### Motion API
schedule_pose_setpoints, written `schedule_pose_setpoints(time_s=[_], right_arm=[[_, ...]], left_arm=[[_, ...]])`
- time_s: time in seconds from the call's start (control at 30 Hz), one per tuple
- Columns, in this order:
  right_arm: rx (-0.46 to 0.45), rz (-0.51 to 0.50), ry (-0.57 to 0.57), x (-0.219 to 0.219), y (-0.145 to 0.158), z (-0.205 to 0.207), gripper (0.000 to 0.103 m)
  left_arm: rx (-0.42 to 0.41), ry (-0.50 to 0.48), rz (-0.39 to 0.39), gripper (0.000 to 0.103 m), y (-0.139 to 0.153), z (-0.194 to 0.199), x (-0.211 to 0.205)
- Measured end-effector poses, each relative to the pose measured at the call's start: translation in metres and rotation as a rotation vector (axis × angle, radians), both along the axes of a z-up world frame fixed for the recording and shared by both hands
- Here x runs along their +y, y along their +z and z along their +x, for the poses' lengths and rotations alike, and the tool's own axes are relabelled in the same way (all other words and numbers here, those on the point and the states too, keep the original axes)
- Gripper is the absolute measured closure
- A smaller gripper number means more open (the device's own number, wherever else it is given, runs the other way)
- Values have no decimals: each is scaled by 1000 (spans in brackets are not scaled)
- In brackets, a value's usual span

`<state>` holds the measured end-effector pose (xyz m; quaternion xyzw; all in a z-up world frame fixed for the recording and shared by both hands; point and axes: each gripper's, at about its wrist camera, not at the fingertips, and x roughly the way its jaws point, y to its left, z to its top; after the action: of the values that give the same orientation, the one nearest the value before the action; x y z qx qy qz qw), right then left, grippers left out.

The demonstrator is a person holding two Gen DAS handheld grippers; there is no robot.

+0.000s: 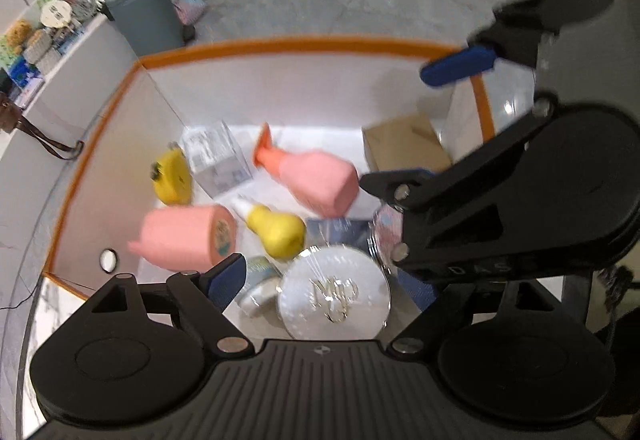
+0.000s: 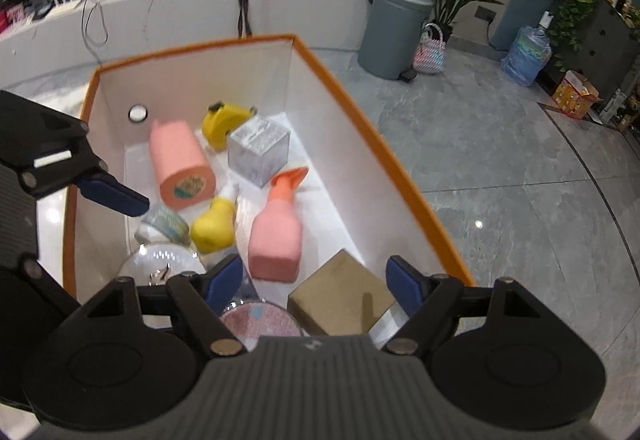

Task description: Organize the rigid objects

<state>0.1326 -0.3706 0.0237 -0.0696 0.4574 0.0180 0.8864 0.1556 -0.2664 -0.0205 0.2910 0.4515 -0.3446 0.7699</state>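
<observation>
Both the left gripper (image 2: pixel 132 199) and right gripper (image 2: pixel 316 280) are hovering wide, holding nothing, over the orange-rimmed box (image 2: pixel 360 111), its bare floor lying along the rim beside the pink spray bottle (image 2: pixel 276 236).

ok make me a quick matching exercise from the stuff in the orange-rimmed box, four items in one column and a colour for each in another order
Items:
1. spray bottle
2. tape measure
3. cardboard box
4. round tin lid

Colours:
A. brown
B. silver
C. pink with an orange nozzle
D. yellow

Pairs: 1-C, 2-D, 3-A, 4-B
</observation>
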Motion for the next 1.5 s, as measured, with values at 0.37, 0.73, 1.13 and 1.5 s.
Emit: schedule_pose_setpoints(time_s=[0.37,0.73,1.13,1.5], right_arm=[[-105,89,-89,-19,30,-10,25],[-209,162,-152,-28,56,-32,25],[-197,212,-182,-25,54,-48,24],[-137,168,-131,-10,42,-52,15]], left_arm=[[-53,114,-163,0,41,-6,22],[-136,353,-338,0,65,-16,50],[-144,571,-393,0,61,-28,69],[-93,677,-342,0,34,-37,77]])
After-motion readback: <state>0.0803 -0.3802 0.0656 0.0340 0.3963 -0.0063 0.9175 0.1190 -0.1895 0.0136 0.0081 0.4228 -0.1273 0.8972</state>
